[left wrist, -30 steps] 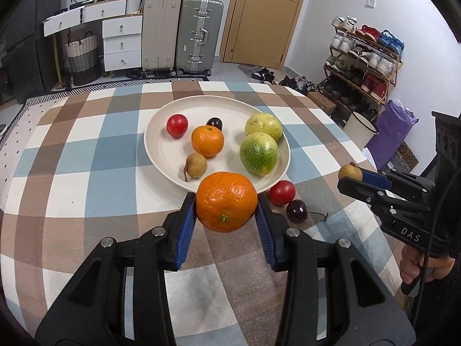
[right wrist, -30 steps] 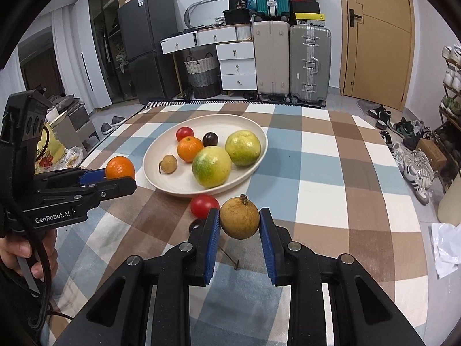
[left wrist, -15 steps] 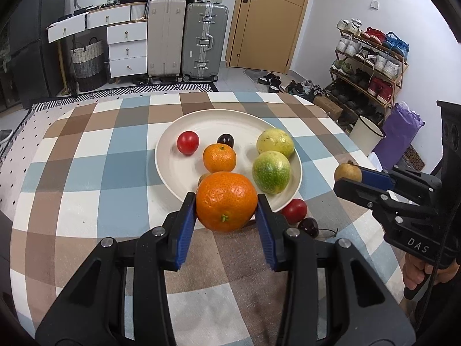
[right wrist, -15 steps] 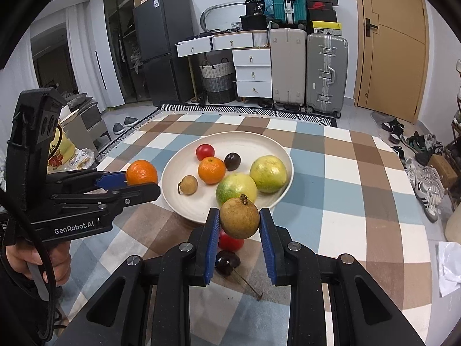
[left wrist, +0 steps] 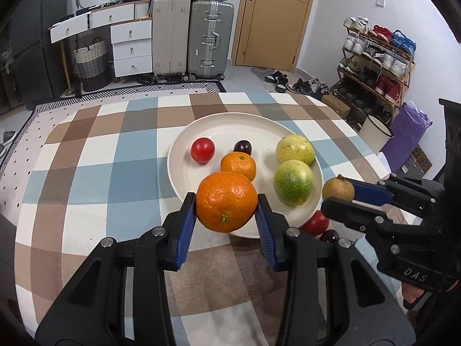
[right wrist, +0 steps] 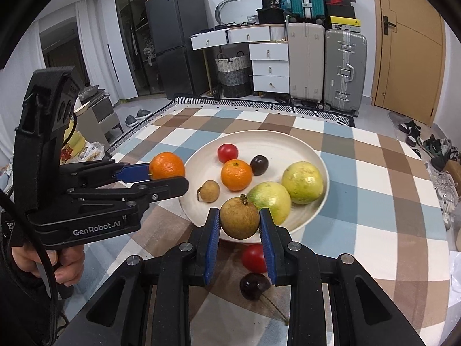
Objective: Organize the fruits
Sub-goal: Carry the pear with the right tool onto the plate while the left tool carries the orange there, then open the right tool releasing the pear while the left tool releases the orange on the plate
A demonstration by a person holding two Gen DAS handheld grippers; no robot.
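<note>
My left gripper point(left wrist: 226, 206) is shut on a large orange point(left wrist: 226, 201), held above the near rim of the white plate point(left wrist: 184, 173); the gripper also shows in the right wrist view point(right wrist: 170, 177). My right gripper point(right wrist: 239, 222) is shut on a brown longan point(right wrist: 239, 217), held over the plate's near edge point(right wrist: 317, 201); it shows in the left wrist view point(left wrist: 338, 194) at the plate's right. On the plate lie a red tomato point(left wrist: 202, 150), a dark cherry point(left wrist: 242, 147), a small orange point(left wrist: 238, 166), two green-yellow fruits point(left wrist: 293, 182) and a second longan point(right wrist: 209, 191).
A red tomato point(right wrist: 253, 258) and a dark cherry with a stem point(right wrist: 254, 286) lie on the checked tablecloth point(left wrist: 86, 173) just in front of the plate. Suitcases point(left wrist: 210, 37), drawers and a shoe rack point(left wrist: 374, 57) stand beyond the table.
Both grippers have moved forward and higher with their fruits, closer over the near part of the plate. The fruits on the plate and cloth have not moved.
</note>
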